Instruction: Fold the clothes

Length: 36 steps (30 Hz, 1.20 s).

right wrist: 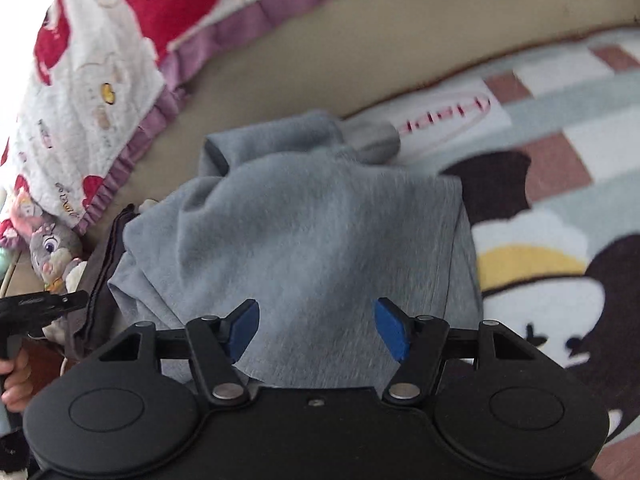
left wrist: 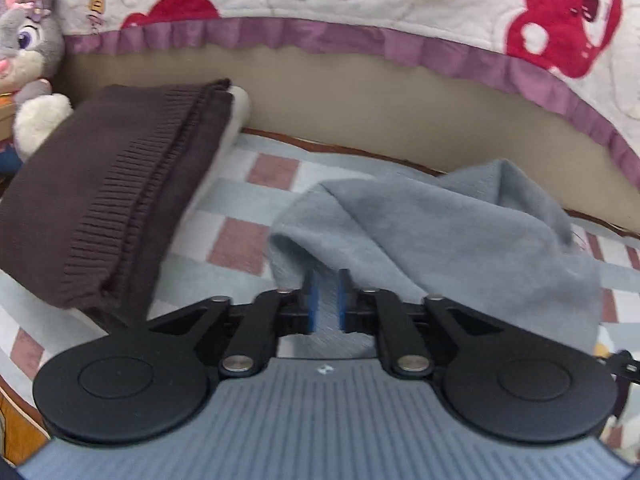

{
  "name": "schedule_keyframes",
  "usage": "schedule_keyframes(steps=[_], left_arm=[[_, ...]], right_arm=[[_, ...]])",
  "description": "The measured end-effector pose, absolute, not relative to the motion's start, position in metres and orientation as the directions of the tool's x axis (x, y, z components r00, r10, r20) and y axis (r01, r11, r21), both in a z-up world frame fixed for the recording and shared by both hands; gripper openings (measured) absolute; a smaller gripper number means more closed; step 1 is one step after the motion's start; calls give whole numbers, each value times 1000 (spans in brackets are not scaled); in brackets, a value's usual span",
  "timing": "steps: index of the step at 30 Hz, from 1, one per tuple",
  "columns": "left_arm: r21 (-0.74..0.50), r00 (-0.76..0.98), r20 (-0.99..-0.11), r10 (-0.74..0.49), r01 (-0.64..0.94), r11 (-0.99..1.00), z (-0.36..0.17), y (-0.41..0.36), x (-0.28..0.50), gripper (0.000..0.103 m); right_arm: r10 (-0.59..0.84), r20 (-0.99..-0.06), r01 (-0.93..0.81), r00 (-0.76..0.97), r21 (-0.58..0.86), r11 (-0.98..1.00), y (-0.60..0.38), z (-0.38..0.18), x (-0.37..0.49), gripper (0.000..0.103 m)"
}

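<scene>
A crumpled grey garment (left wrist: 440, 240) lies on the checked bedspread (left wrist: 240, 240). In the left wrist view my left gripper (left wrist: 328, 300) sits at the garment's near edge. Its blue pads (left wrist: 314, 300) stand a narrow gap apart, the cloth drapes over their tips, and only bedspread shows between them. In the right wrist view my right gripper (right wrist: 318, 324) hovers over the grey garment (right wrist: 300, 232), jaws wide, pads (right wrist: 244, 328) clear of the cloth. A folded dark brown knit sweater (left wrist: 100, 192) lies to the left.
A white quilt with red figures and a purple frill (left wrist: 360, 36) hangs over a beige panel (left wrist: 380, 112) behind the bed. A plush rabbit (left wrist: 28, 40) sits beyond the sweater. A hand (right wrist: 14, 380) holding the other gripper's handle (right wrist: 40, 304) shows at the left edge.
</scene>
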State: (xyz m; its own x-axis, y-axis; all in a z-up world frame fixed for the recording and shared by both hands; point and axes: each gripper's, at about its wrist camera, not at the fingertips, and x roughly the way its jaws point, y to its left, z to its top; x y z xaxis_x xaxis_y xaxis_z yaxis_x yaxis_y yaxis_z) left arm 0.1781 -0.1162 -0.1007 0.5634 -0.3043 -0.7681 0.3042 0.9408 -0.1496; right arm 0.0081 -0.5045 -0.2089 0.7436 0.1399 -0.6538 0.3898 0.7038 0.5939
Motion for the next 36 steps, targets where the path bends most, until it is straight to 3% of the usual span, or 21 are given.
schedule_keyframes(steps=[2, 4, 7, 8, 9, 10, 11, 12, 14, 18, 22, 23, 31, 34, 36], left_arm=[[-229, 512, -767, -387, 345, 910, -102, -122, 170, 41], [-321, 448, -755, -478, 383, 866, -105, -127, 162, 43], [-479, 309, -741, -597, 380, 791, -122, -139, 157, 43], [-523, 263, -735, -625, 366, 770, -130, -143, 155, 43], [-551, 227, -733, -641, 356, 755, -137, -148, 152, 43], [-570, 197, -731, -654, 350, 743, -145, -152, 149, 43], [-581, 175, -729, -661, 351, 734, -151, -157, 145, 43], [-585, 162, -728, -666, 358, 728, -156, -163, 142, 43], [-593, 138, -725, -675, 372, 714, -164, -172, 136, 43], [-624, 101, -704, -703, 385, 680, -169, -189, 130, 44], [-664, 87, -668, -739, 380, 644, -167, -192, 131, 63], [-673, 82, -663, -744, 371, 640, -167, -191, 133, 68], [-739, 18, -646, -763, 234, 631, -178, -170, 149, 79], [-733, -11, -653, -757, 262, 628, -174, -174, 147, 82], [-717, -31, -666, -746, 305, 627, -171, -180, 144, 90]], right_arm=[[140, -670, 426, 729, 605, 673, -506, -218, 9, 75], [146, -687, 479, 712, 627, 614, -508, -231, 11, 83], [215, -654, 515, 725, 722, 462, -513, -257, 14, 84], [256, -610, 486, 750, 771, 411, -512, -264, 16, 78], [292, -565, 455, 772, 811, 367, -511, -270, 17, 45], [318, -536, 421, 782, 831, 364, -506, -271, 19, 30], [337, -511, 390, 791, 845, 366, -501, -271, 21, 20], [327, -510, 374, 796, 838, 397, -496, -267, 20, 16], [323, -489, 330, 810, 837, 437, -488, -260, 18, 13], [450, -355, 186, 819, 907, 378, -474, -246, 13, 12], [559, -258, 57, 788, 935, 351, -453, -233, 16, 12], [573, -263, 44, 776, 930, 366, -447, -232, 18, 11], [676, -232, -120, 699, 894, 431, -408, -217, 23, 10], [702, -216, -167, 679, 885, 434, -400, -211, 23, 9], [715, -209, -197, 667, 876, 440, -395, -207, 23, 8]])
